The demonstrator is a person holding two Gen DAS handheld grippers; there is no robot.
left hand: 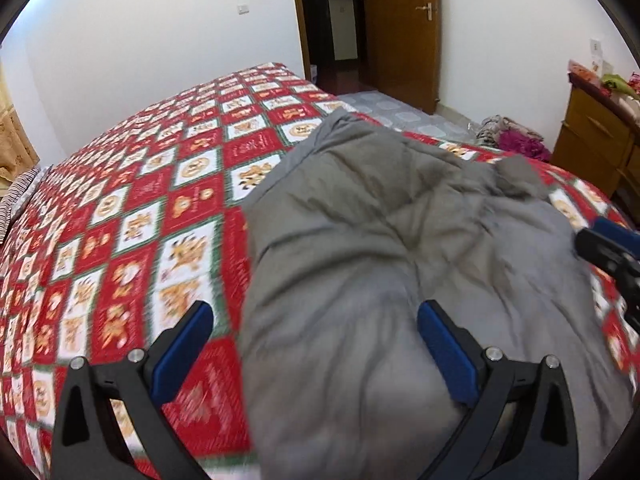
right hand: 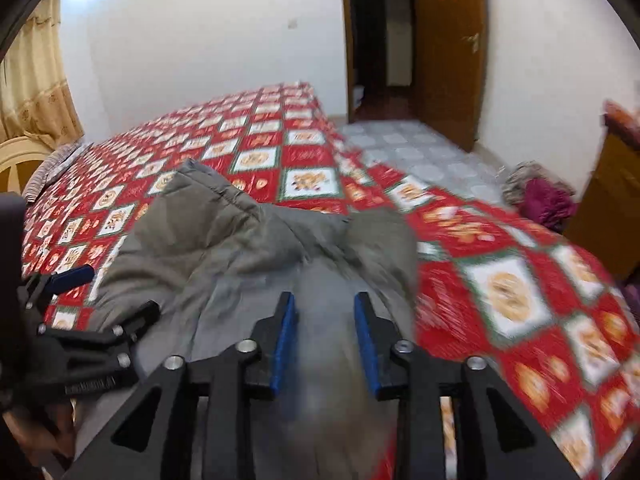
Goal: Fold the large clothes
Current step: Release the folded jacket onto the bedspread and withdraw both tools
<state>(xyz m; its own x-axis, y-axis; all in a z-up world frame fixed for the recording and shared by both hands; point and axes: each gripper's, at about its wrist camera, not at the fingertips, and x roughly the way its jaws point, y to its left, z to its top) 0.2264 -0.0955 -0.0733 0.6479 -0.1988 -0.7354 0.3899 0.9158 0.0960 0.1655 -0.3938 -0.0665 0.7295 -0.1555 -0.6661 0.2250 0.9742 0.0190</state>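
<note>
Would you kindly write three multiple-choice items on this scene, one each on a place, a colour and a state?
1. Where does the grey padded garment lie?
A on the floor
B on the bed's patterned cover
C on the dresser

2. What colour are the gripper pads?
A blue
B yellow
C white

3. How do the left gripper's jaws stand?
A clamped shut
B wide apart
C out of view

Answers: 1 B, the cover shows all around it; 2 A, blue pads line both grippers; 3 B, a broad gap separates them.
</note>
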